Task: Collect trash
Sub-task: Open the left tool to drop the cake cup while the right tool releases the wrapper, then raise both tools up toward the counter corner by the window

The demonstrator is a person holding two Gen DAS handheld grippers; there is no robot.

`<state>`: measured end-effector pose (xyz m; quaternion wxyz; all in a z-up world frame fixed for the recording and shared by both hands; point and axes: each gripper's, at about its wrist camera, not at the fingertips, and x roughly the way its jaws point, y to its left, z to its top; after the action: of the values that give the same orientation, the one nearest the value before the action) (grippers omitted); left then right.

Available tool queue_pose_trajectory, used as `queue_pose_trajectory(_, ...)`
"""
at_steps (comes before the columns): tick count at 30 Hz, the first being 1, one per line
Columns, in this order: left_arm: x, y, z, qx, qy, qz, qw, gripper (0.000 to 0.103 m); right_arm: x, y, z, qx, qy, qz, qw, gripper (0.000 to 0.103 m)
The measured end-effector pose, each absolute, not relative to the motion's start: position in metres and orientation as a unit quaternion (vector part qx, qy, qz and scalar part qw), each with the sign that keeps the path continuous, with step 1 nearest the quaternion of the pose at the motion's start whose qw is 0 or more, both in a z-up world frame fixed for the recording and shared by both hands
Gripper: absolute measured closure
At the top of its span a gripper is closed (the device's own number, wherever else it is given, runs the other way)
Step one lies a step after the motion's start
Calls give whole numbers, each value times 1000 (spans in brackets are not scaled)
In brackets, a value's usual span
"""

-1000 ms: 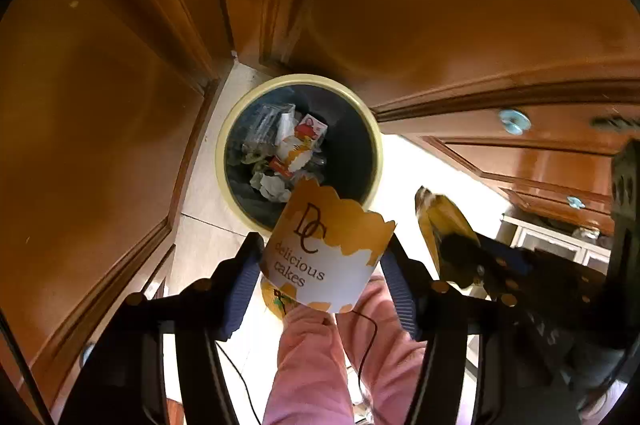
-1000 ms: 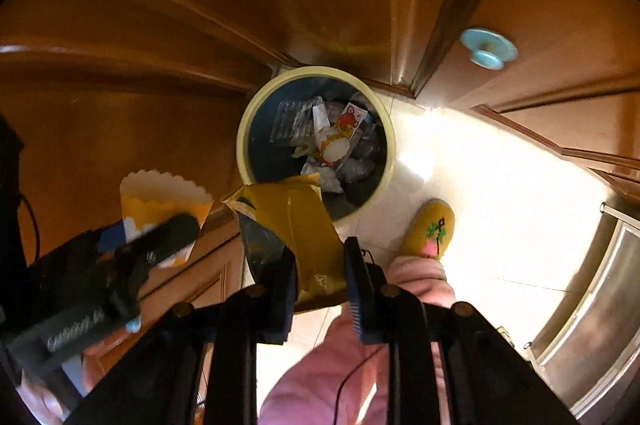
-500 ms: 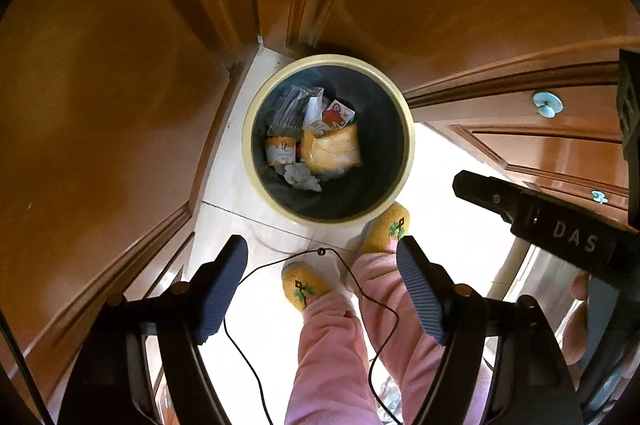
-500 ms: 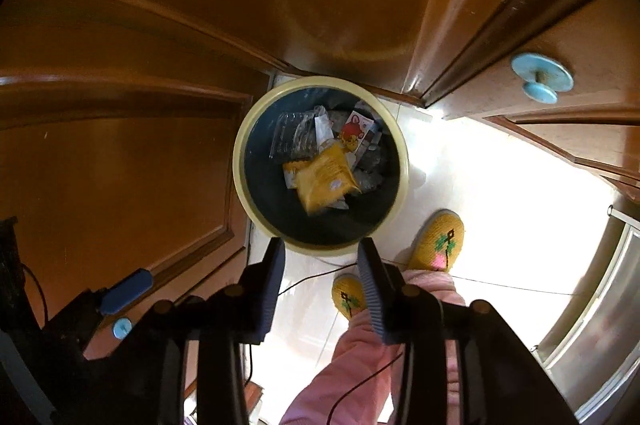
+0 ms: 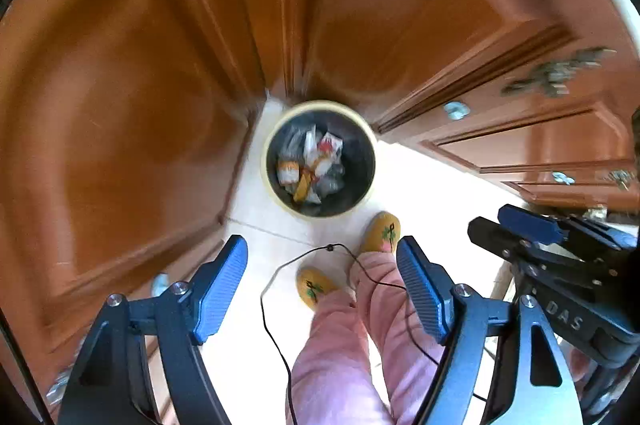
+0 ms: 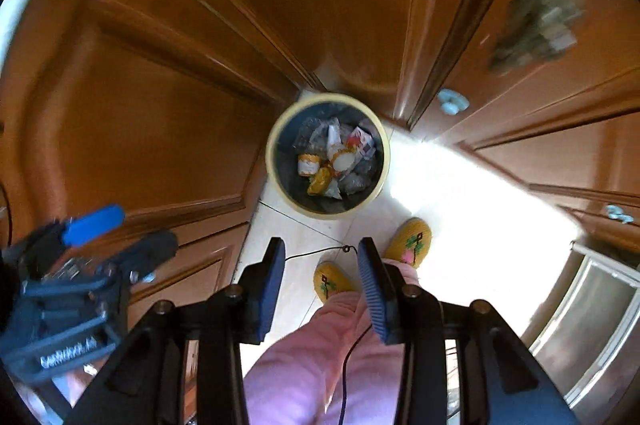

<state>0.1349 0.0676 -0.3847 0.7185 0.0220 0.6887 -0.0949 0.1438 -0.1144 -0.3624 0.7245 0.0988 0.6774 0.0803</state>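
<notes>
Pale floor tiles (image 5: 256,345) run between brown wooden cabinet doors (image 5: 120,129), and the round bin (image 5: 319,158) stands in the corner below me, full of trash (image 5: 310,165): wrappers, a small orange-and-white cup, a yellow packet. From the right wrist I see a steel-framed appliance (image 6: 592,309) at the edge; from the left I see the right gripper (image 5: 532,225) side-on instead. My left gripper (image 5: 322,285) hangs with its jaws wide and nothing between them. The right gripper's jaws stand narrower, also empty. A second ago the left held a printed paper cup and the right a yellow packet; both now lie in the bin, which looks smaller and farther below. Pink trouser legs (image 6: 320,365) and yellow slippers (image 6: 412,241) stand under me, a thin black cable (image 5: 280,305) looping across.
</notes>
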Motion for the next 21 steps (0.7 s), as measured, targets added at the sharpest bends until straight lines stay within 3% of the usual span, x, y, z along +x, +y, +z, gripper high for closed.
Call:
queue_pose_trajectory(10, 112, 55, -234, 52, 591, -138, 793, 24, 92, -127, -223, 47, 571, 71, 817, 65)
queue_pose_trajectory(21, 99, 32, -113, 53, 500, -196, 842, 18, 57, -148, -138, 24, 477, 50, 877, 65)
